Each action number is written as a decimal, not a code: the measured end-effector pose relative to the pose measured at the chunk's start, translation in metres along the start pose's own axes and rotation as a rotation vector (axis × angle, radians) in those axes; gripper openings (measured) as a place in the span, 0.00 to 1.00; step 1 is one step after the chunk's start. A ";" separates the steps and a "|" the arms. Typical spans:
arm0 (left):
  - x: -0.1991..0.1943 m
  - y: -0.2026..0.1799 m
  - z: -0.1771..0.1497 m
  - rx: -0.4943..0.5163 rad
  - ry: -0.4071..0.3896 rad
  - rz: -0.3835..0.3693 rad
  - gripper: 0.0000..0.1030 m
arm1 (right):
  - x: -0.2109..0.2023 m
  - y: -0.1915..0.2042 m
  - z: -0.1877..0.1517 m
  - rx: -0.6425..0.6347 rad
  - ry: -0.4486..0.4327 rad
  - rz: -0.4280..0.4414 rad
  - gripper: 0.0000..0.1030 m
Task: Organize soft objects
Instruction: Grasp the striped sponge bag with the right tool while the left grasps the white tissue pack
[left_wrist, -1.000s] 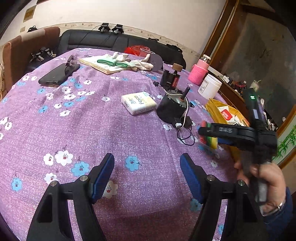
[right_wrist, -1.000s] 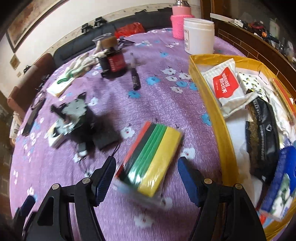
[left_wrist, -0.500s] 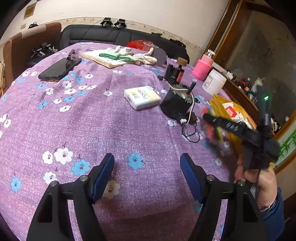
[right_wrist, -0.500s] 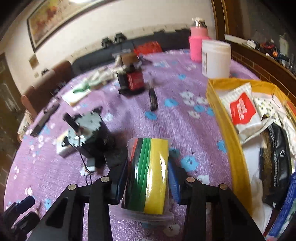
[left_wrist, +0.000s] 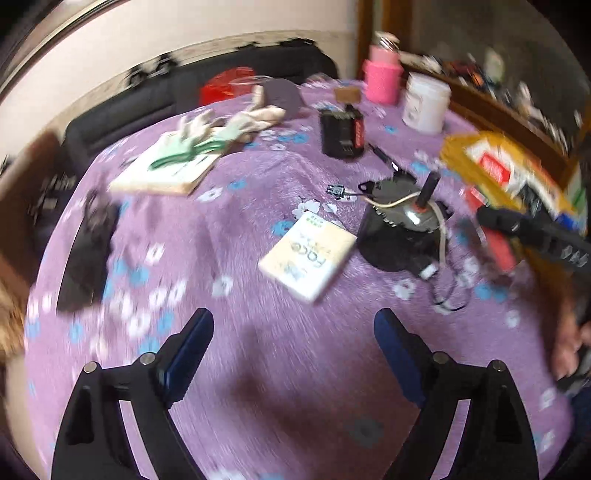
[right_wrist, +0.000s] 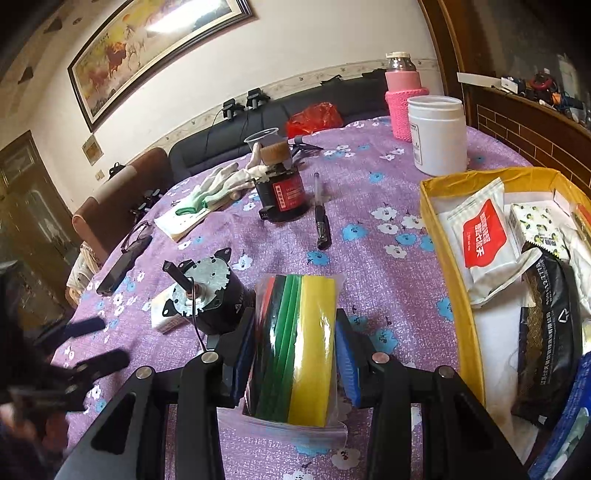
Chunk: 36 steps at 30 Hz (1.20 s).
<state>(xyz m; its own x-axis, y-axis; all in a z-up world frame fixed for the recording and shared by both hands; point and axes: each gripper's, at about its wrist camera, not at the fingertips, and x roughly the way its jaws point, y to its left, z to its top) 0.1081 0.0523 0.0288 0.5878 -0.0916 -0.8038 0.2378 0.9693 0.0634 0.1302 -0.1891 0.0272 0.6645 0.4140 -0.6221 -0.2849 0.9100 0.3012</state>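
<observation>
Round table under a purple flowered cloth (right_wrist: 369, 206), dark sofa (right_wrist: 332, 99) behind it, framed horse painting (right_wrist: 147, 48) on the wall. Left view is smeared with motion blur, so small items there are hard to read; your right gripper (left_wrist: 491, 236) sits at its right edge, blurred. Yellow box (right_wrist: 443, 236) at the right, cut off by the frame, holds a white packet with a red label (right_wrist: 484, 236), a black pouch (right_wrist: 546, 332) and other wrapped packs. Your right gripper (right_wrist: 295, 354) pinches the bagged stack of coloured sponges (right_wrist: 299, 347), both pads pressed on its sides, just left of the box wall. Your left gripper (left_wrist: 293, 350) has just been opening; its jaws stand spread, nothing between them, over bare cloth short of the tissue pack (left_wrist: 308, 254).
</observation>
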 end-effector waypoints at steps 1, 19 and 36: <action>0.007 -0.001 0.004 0.038 0.007 0.015 0.85 | 0.001 -0.001 0.000 0.006 0.005 0.002 0.42; 0.058 0.002 0.039 0.053 0.006 -0.055 0.69 | 0.006 -0.007 0.003 0.045 0.033 0.039 0.42; -0.003 -0.016 -0.040 -0.266 0.071 0.045 0.44 | 0.006 0.010 -0.003 -0.020 0.072 0.073 0.42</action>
<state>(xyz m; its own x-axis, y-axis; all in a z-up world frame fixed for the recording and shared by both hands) 0.0719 0.0457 0.0063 0.5351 -0.0403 -0.8438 -0.0041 0.9987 -0.0503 0.1297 -0.1778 0.0243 0.5908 0.4789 -0.6494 -0.3446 0.8775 0.3336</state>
